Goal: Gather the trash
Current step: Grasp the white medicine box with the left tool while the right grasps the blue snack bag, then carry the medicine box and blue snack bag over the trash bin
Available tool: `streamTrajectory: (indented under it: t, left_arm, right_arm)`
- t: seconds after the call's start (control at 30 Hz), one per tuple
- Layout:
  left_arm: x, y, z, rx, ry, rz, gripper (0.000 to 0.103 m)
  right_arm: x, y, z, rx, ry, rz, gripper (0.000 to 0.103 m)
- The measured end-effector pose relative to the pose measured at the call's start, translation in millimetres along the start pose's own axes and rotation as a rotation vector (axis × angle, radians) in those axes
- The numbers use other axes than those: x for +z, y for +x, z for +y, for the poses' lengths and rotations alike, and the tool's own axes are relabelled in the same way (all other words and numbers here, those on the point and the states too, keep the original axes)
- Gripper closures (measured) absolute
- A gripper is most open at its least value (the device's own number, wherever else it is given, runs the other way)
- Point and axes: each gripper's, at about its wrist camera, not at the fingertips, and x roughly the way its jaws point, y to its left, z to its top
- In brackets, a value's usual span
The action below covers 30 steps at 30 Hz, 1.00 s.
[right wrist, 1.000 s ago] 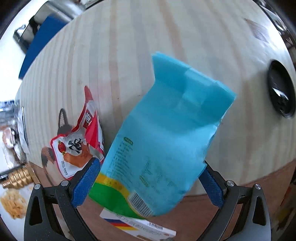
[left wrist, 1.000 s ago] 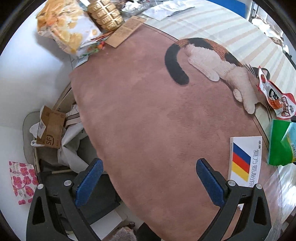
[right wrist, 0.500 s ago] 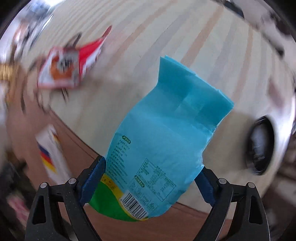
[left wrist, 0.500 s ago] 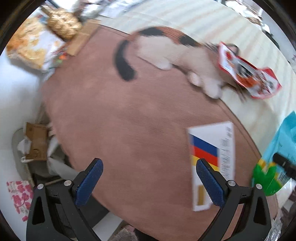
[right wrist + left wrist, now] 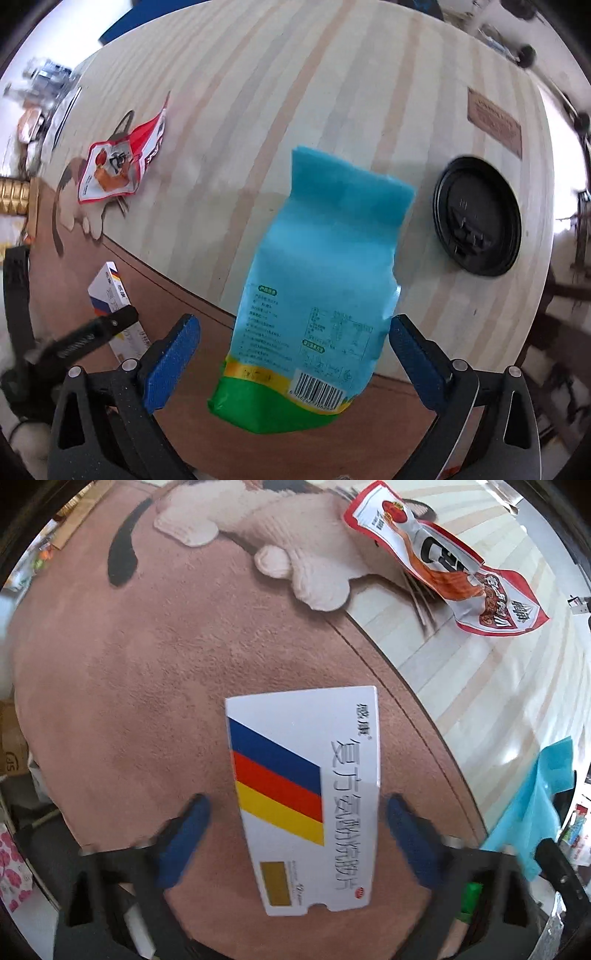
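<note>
The white medicine carton (image 5: 306,801) lies flat on the brown cat-pattern mat (image 5: 129,686), between the blue pads of the left gripper (image 5: 295,834). Its jaws are closing, blurred by the motion, with a gap on each side of the carton. Large grey Chinese characters run down the carton's 3 o'clock side beside blue, red and yellow stripes; a gold patch sits near its 6 o'clock end. The small print there is too fine to read.

At 1 o'clock in the left view a red and white snack pouch (image 5: 447,565) with bold Chinese lettering lies crumpled on the striped wooden tabletop (image 5: 480,686).

In the right view, the right gripper (image 5: 291,354) is spreading its jaws, and the blue and green snack bag (image 5: 317,295) hangs between the pads, apparently clear of both, though its lower end is cut off from a sure reading. A barcode and a nutrition table show; the words are too small.

Only the right view shows the black cup lid (image 5: 476,221) at 3 o'clock and a brown card (image 5: 495,122) with illegible print at 1 o'clock.
</note>
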Motion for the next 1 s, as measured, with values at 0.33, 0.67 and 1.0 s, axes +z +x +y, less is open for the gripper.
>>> streamTrajectory:
  t: [0.33, 0.67, 1.0]
  left_arm:
    - [-44.4, 2.5, 25.8, 0.014, 0.045, -0.033, 0.031]
    - [-47.9, 7.3, 31.6, 0.009, 0.077, -0.052, 0.032]
    - [-65.3, -31.6, 34.3, -0.001, 0.115, -0.135, 0.032]
  right_arm:
    - [-12.5, 39.8, 4.9, -0.131, 0.006, 0.052, 0.0]
    - [-27.6, 57.8, 11.0, -0.155, 0.014, 0.006, 0.007]
    - [-54.6, 41.3, 35.2, -0.114, -0.044, -0.038, 0.027]
